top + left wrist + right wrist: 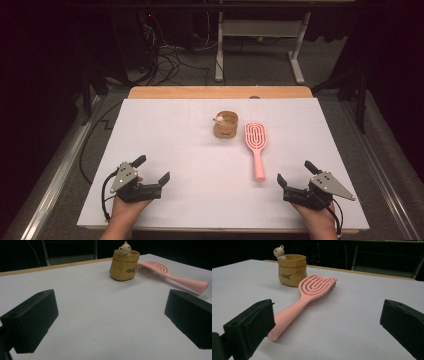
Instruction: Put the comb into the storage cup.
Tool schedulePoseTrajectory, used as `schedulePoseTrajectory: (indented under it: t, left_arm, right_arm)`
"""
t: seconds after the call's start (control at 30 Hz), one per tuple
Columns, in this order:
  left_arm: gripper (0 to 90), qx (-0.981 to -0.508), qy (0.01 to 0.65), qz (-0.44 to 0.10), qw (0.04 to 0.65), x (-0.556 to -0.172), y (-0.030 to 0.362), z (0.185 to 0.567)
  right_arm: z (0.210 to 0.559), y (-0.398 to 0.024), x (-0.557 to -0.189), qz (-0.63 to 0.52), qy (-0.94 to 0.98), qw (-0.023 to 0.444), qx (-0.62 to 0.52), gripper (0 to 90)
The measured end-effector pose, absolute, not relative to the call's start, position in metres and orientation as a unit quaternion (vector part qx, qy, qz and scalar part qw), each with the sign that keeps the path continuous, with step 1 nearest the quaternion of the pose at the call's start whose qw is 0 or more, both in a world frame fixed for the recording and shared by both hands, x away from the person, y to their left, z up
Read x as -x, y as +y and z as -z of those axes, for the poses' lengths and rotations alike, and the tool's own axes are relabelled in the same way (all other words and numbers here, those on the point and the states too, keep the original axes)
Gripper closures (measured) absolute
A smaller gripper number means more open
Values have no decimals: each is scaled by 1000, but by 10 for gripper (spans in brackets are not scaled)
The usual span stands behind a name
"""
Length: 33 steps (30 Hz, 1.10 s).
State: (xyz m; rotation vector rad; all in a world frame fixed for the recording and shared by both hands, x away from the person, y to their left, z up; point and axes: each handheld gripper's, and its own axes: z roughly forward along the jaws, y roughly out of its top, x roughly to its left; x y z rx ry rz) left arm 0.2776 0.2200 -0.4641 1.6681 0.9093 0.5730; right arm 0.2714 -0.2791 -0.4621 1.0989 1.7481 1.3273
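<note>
We see pink hairbrush [256, 145] just right of tan pot [225, 124] on bench [175, 150], handle toward us. Right gripper [293, 172] nearer handle; left gripper [151, 167] farther; both spread, empty.

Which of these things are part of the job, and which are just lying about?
Likely part of the job:
pink hairbrush
tan pot with a little bear
left gripper, open
right gripper, open

Just there:
white table top
cables on the floor
</note>
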Motion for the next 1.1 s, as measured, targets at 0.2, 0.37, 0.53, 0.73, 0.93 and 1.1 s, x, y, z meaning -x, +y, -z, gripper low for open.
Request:
schedulePoseTrajectory:
  t: [0.2, 0.37, 0.53, 0.73, 0.93, 1.1]
  left_arm:
    - [0, -704, 381, -243, 549, -278, 219, 464]
    - [0, -704, 377, -244, 550, -277, 218, 463]
    - [0, -705, 376, -241, 552, -277, 218, 463]
    - [0, -709, 371, -237, 551, -277, 216, 463]
    - [0, -708, 368, -237, 554, -277, 216, 464]
    - [0, -709, 368, -238, 553, -277, 215, 464]
  right_arm:
    - [462, -281, -271, -506, 671, 339, -422, 3]
    - [463, -281, -270, -504, 672, 339, -423, 3]
    - [462, -281, -269, -501, 673, 339, -425, 45]
    - [462, -281, -269, -494, 677, 338, -428, 153]
    - [461, -279, -266, -492, 683, 337, -422, 277]
    - [461, -279, -266, -495, 685, 329, -422, 389]
